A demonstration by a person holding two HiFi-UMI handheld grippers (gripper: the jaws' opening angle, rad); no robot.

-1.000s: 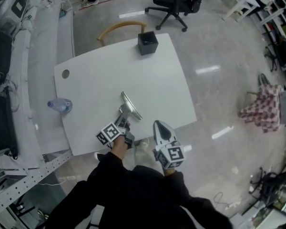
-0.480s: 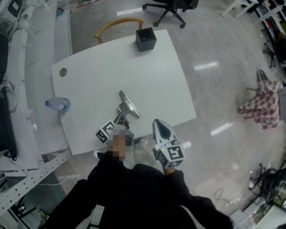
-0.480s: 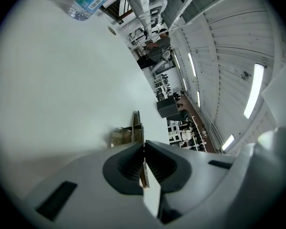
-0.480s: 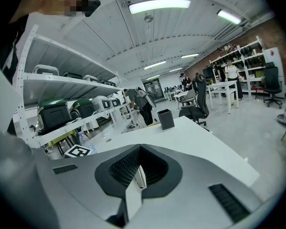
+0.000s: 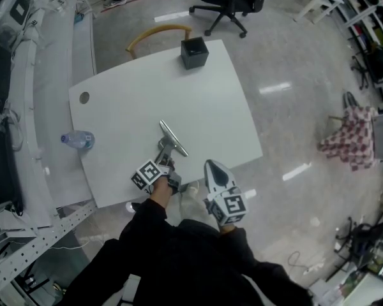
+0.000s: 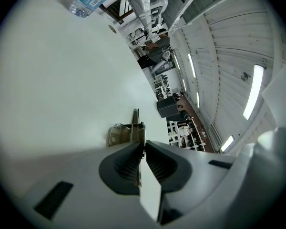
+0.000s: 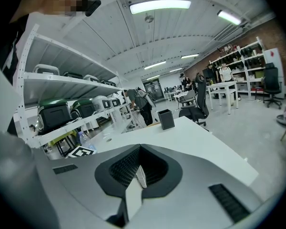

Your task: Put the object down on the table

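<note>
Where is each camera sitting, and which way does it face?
Head view: on the head, steeply down at the white table; sleeves, left tongs, right tongs show.
Left gripper view: rides the left tongs, along the tabletop at the metal tool.
Right gripper view: rides the right tongs, facing the black box.
All share the table.

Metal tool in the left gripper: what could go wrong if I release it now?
The left gripper grips the metal tool near the front edge of the table; a nudge on pulling back could slide it off. Whether the tool rests flat is unclear, so it may drop and bounce.
</note>
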